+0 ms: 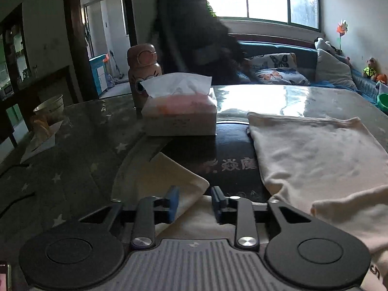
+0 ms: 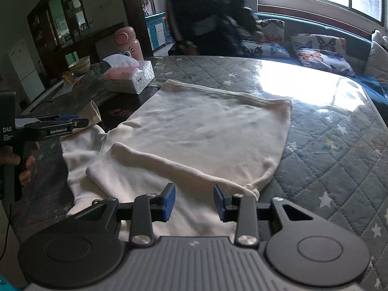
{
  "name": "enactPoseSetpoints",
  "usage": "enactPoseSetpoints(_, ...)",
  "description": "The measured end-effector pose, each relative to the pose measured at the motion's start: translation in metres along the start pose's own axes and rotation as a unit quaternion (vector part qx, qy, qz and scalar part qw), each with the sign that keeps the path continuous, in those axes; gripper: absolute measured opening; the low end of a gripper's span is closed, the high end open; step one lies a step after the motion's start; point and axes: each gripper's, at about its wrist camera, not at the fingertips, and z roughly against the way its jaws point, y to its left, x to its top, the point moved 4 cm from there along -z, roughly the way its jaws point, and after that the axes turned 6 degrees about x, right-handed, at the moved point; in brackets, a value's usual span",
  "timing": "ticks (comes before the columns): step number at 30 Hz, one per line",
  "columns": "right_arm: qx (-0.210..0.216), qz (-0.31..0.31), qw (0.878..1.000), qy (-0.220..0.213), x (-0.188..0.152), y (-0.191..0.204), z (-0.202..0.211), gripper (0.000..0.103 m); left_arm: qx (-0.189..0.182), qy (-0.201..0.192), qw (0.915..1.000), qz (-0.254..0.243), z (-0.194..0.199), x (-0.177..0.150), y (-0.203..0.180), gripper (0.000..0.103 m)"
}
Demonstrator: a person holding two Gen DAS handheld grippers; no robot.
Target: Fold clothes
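Note:
A cream sweatshirt (image 2: 194, 133) lies flat on the quilted table cover (image 2: 339, 145), one sleeve (image 2: 157, 160) folded across its body. My right gripper (image 2: 194, 202) hovers open over the near part of the garment, nothing between its blue pads. My left gripper (image 1: 195, 203) is open too; the other sleeve's cuff (image 1: 174, 177) lies just ahead of and under its pads, which stand apart from the cloth. In the right wrist view the left gripper (image 2: 80, 121) shows side-on at the left, held by a hand (image 2: 24, 160), its tips beside that cuff (image 2: 93, 115).
A tissue box (image 1: 179, 116) (image 2: 131, 77), a pink bottle (image 1: 144, 70) and a bowl (image 1: 49, 106) stand at the table's far left. A dark printed mat (image 1: 230, 165) lies under the sweatshirt. A person in dark clothes (image 2: 206, 12) stands behind, by a sofa with butterfly cushions (image 2: 320, 51).

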Motion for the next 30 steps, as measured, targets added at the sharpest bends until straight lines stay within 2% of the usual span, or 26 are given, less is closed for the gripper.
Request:
enactPoseSetpoints(2,-0.001,-0.001,1.0,0.002,0.001,-0.001,-0.001,0.035,-0.005,0.001,1.0,0.002,-0.004,0.001,0.0,0.037)
enactPoseSetpoints(3,-0.001,-0.001,1.0,0.003,0.001,-0.001,-0.002,0.035,-0.005,0.001,1.0,-0.001,-0.005,0.002,-0.001,0.043)
enactPoseSetpoints(4,-0.002,-0.002,1.0,0.003,0.001,-0.002,-0.003,0.035,-0.004,0.002,1.0,-0.003,-0.006,0.002,-0.002,0.045)
enactPoseSetpoints(12,-0.003,-0.006,1.0,0.004,0.0,-0.005,-0.004,0.035,0.007,0.029,0.9994,0.016,-0.027,-0.001,0.006,0.043)
enactPoseSetpoints(14,-0.003,-0.007,1.0,0.005,0.0,-0.007,-0.004,0.035,0.004,0.029,0.9994,0.016,-0.028,-0.001,0.007,0.036)
enactPoseSetpoints(17,-0.005,-0.01,1.0,0.003,0.0,-0.009,-0.004,0.035,-0.002,0.026,0.9995,0.019,-0.028,0.001,0.007,0.013)
enactPoseSetpoints(18,-0.005,-0.01,1.0,0.003,0.0,-0.009,-0.003,0.035,-0.007,0.025,0.9994,0.023,-0.028,0.002,0.008,0.009)
enactPoseSetpoints(20,-0.006,-0.01,1.0,0.0,0.0,-0.009,-0.002,0.035,-0.018,0.024,0.9988,0.038,-0.025,0.005,0.011,0.005)
enactPoseSetpoints(24,-0.008,-0.009,1.0,-0.006,0.001,-0.009,0.004,0.035,-0.047,0.012,0.9966,0.066,-0.007,0.015,0.012,0.004)
enactPoseSetpoints(28,-0.009,-0.014,1.0,-0.01,0.001,-0.011,0.008,0.035,-0.116,-0.009,0.9893,0.087,0.028,0.031,-0.002,0.004)
enactPoseSetpoints(30,-0.01,-0.017,1.0,-0.011,0.001,-0.013,0.011,0.038,-0.158,-0.028,0.9831,0.089,0.051,0.04,-0.015,0.004)
